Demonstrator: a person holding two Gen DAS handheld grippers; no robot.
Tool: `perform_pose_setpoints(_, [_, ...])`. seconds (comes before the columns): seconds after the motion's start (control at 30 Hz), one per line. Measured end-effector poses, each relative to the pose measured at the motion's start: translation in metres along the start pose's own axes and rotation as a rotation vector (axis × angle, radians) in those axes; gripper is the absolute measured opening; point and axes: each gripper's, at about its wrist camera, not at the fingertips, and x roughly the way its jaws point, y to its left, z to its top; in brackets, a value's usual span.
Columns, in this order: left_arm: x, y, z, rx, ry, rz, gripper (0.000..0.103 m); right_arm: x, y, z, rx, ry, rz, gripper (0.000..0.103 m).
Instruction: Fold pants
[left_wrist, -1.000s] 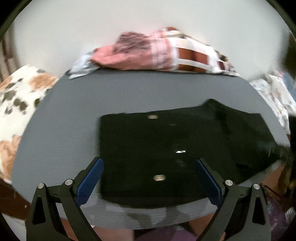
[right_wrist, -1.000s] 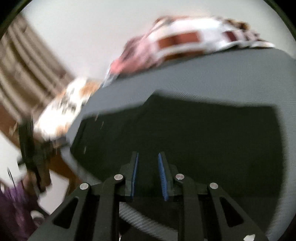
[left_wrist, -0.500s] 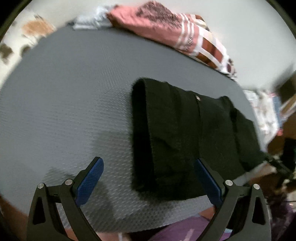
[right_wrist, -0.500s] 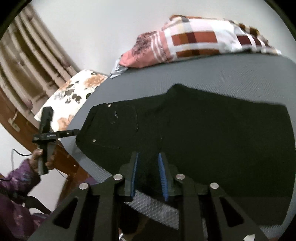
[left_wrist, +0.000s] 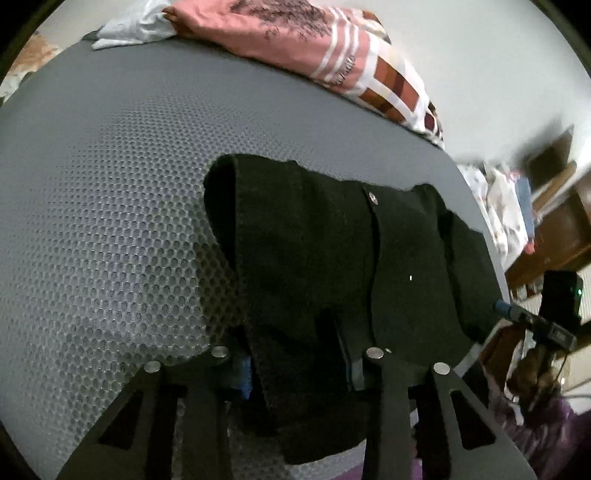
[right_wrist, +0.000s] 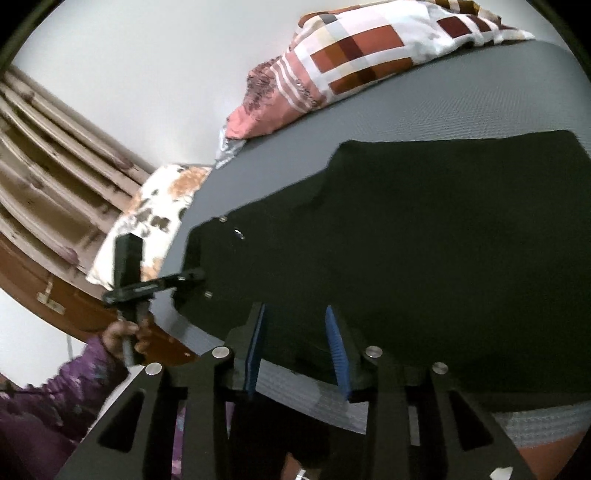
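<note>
The black pants (left_wrist: 332, 266) lie flat on the grey bed (left_wrist: 110, 184), their waist end gathered between the closing left claw (left_wrist: 299, 369) for folding, while the right claw (right_wrist: 295, 347) opens, apparently releasing the near edge.

I am seeing 1 pair of black pants (left_wrist: 332, 288) lying on 1 grey mat (left_wrist: 110, 184). I am counting 2 pillows, 1 checked pillow (right_wrist: 369, 55) and 1 floral pillow (right_wrist: 155, 218), plus 1 pink garment (left_wrist: 280, 37) and 1 white cloth (left_wrist: 133, 29).
</note>
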Motion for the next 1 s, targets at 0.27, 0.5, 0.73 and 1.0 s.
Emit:
perform_pose_setpoints(0.27, [-0.041,-0.042,-0.001,-0.045,-0.114,-0.083,0.018,0.033,0.030,0.025,-0.008,0.040,0.176,0.040])
perform_pose_setpoints(0.5, [-0.042,-0.159,0.015,0.103,-0.119,-0.237,0.016,0.056,0.017,0.040,0.195,0.024,0.434,0.042])
perform_pose_setpoints(0.73, [0.036,-0.234,0.028,0.177,-0.020,-0.404,0.021,0.024,-0.036,0.044,0.466,-0.103,0.688,0.080])
perform_pose_setpoints(1.0, [0.030,-0.251,0.028,0.252,0.013,-0.447,0.056,0.012,-0.094,0.033,0.606,-0.108,0.602,0.086])
